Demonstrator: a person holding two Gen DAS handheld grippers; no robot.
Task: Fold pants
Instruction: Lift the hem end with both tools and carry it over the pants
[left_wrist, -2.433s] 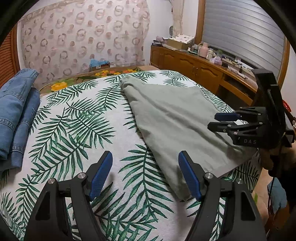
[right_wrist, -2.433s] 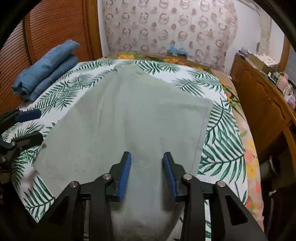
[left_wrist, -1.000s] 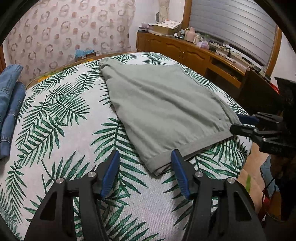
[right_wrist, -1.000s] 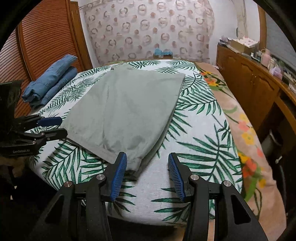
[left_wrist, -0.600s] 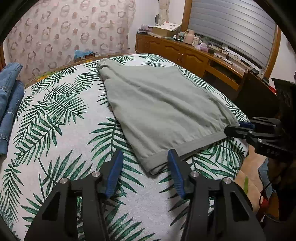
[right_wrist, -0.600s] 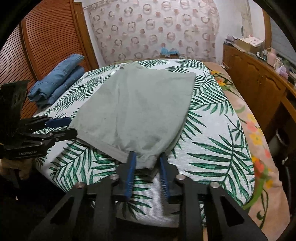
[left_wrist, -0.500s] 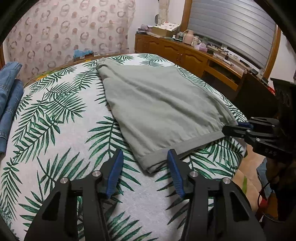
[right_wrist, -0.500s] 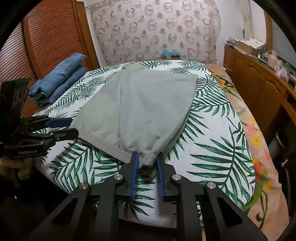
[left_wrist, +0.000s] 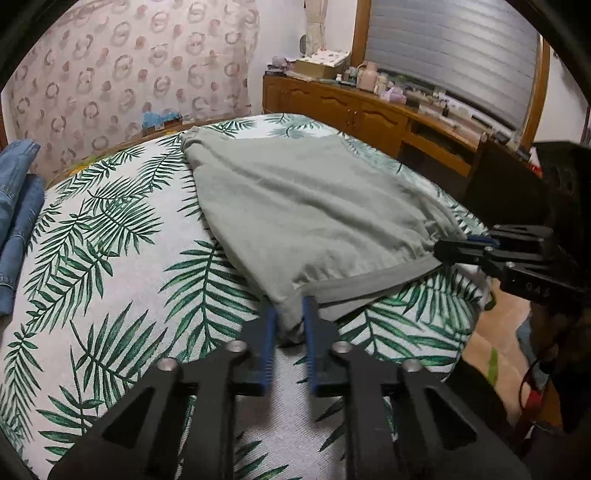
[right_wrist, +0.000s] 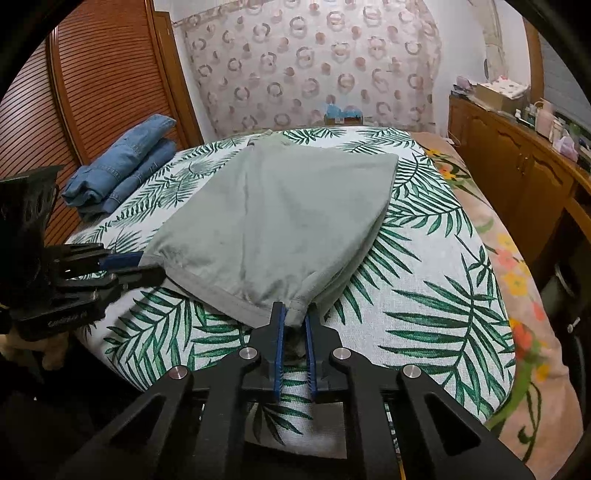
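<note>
Both tongs are pinched on the green pants (left_wrist: 295, 206): the left tongs (left_wrist: 287, 325) on one corner of the near hem, the right tongs (right_wrist: 294, 332) on the other corner. The pants lie flat on the leafy bed (left_wrist: 110, 258), beside the blue jeans (right_wrist: 122, 166). Only a little cloth sits in each pinch, so a quick pull could let a corner slip out. Lifting one side first could make the fold crooked.

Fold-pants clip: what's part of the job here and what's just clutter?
In the job:
- green pants, near hem pinched at both corners
- left gripper
- right gripper
- bed, the work surface

Just lying about:
- folded jeans
- wooden cabinet with bottles and boxes
- patterned curtain
</note>
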